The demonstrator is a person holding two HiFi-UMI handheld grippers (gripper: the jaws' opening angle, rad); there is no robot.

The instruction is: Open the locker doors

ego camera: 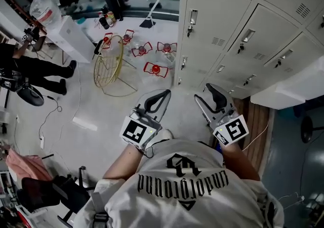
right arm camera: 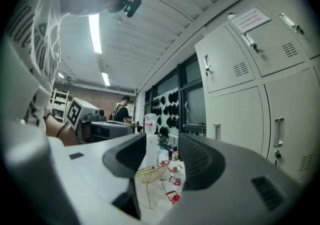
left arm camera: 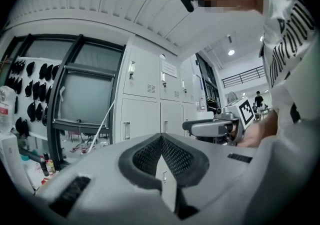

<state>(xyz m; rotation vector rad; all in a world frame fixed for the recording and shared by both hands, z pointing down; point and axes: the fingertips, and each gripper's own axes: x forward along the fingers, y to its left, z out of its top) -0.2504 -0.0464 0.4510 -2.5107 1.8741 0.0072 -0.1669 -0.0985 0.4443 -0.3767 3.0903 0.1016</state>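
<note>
A bank of pale grey lockers (ego camera: pixel 238 14) fills the upper right of the head view, and every door I can see is closed. Each door carries a small metal handle (ego camera: pixel 192 18). Both grippers hang at waist height, clear of the lockers. My left gripper (ego camera: pixel 159 98) has its jaw tips touching and nothing between them. My right gripper (ego camera: pixel 212 93) stands open and empty, closest to the lower locker row. The left gripper view shows closed locker doors (left arm camera: pixel 141 94) ahead past the left gripper (left arm camera: pixel 161 140). In the right gripper view the lockers (right arm camera: pixel 235 114) lie to the right of the right gripper (right arm camera: pixel 162 144).
A gold wire chair (ego camera: pixel 108 66) and several red items (ego camera: pixel 155 69) sit on the floor left of the lockers. A water dispenser (ego camera: pixel 53 19) and a person in black (ego camera: pixel 30 67) are at far left. A white ledge (ego camera: pixel 288 91) juts out at right above wooden slats (ego camera: pixel 256 120).
</note>
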